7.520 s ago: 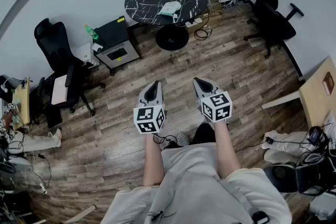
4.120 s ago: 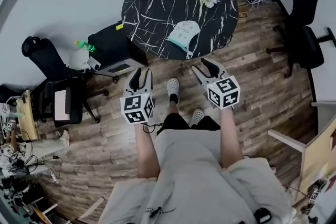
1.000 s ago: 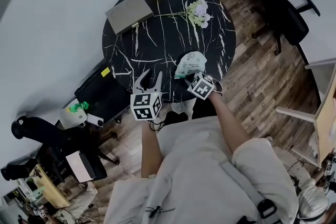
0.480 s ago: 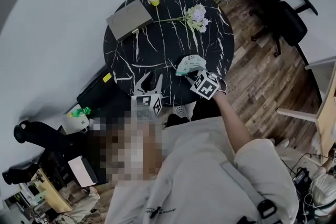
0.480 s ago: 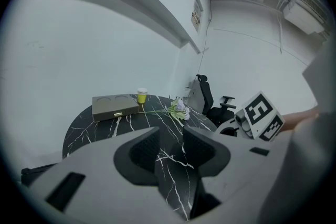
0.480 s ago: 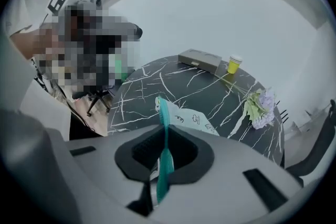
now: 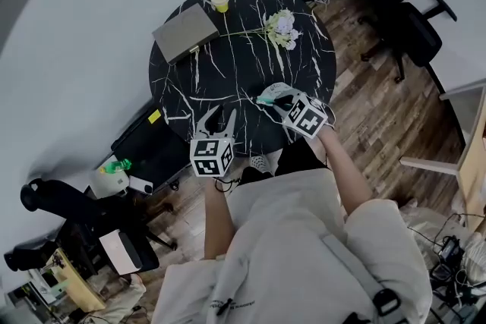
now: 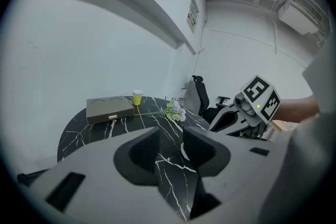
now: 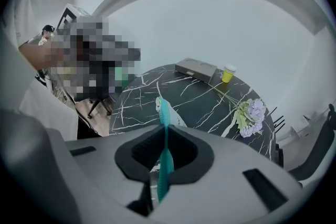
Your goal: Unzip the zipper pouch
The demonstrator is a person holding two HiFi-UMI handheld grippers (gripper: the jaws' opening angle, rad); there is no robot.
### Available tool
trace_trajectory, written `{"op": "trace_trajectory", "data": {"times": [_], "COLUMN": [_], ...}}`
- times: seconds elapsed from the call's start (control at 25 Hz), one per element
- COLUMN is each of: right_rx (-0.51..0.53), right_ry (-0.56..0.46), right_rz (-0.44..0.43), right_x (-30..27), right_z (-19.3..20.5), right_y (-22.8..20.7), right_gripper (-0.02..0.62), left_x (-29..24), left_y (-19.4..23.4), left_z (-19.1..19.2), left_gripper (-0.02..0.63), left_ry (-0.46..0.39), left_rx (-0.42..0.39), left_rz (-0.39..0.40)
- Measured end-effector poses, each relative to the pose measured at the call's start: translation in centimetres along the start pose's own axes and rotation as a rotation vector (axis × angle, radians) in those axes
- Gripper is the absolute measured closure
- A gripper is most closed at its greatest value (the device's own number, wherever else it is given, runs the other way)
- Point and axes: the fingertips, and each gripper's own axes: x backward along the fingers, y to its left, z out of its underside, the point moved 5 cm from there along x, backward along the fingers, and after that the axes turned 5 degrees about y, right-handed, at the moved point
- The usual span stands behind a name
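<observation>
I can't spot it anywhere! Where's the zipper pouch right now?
In the head view, the zipper pouch is pinched in the right gripper, over the near right part of the round black table, closer to the person than the flowers.

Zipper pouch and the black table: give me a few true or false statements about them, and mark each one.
1. The right gripper is shut on the teal edge of the zipper pouch. True.
2. The left gripper grips the pouch too. False: its jaws stand apart with nothing between them.
3. The yellow cup stands close to the grey case. True.
4. The flowers stand upright in a vase. False: they lie flat on the table, with no vase there.
</observation>
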Motion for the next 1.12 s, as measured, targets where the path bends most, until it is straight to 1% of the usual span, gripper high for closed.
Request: {"op": "trace_trajectory", "data": {"times": [0.32, 0.44, 0.72, 0.92, 1.12], "right_rx": [-0.003, -0.016, -0.040, 0.014, 0.093], "right_ry": [-0.034, -0.066, -0.169, -0.186, -0.161], "right_rz": [-0.014, -0.041, -0.141, -0.208, -0.284], "right_x": [2.4, 3.2, 4.8, 6.4, 7.8], "right_z": [-1.1, -1.8, -3.9, -5.3, -5.9], "right_y": [-0.6, 0.0, 1.6, 2.0, 1.9], "right_gripper": [0.568, 0.568, 0.569, 0.568, 0.568], "left_x": [-0.1, 0.0, -0.3, -0.5, -0.5], "left_y": [-0.1, -0.7, -3.6, -4.5, -5.9], "left_z": [-0.6, -1.0, -1.3, -1.5, -2.1], "left_gripper": [0.459, 0.459, 0.459, 0.449, 0.426], "left_ry": [-0.019, -0.038, -0.049, -0.051, -0.057], "left_rx": [-0.049, -0.069, -0.196, -0.252, -0.363], "left_rz": [0.049, 0.081, 0.183, 0.189, 0.207]}}
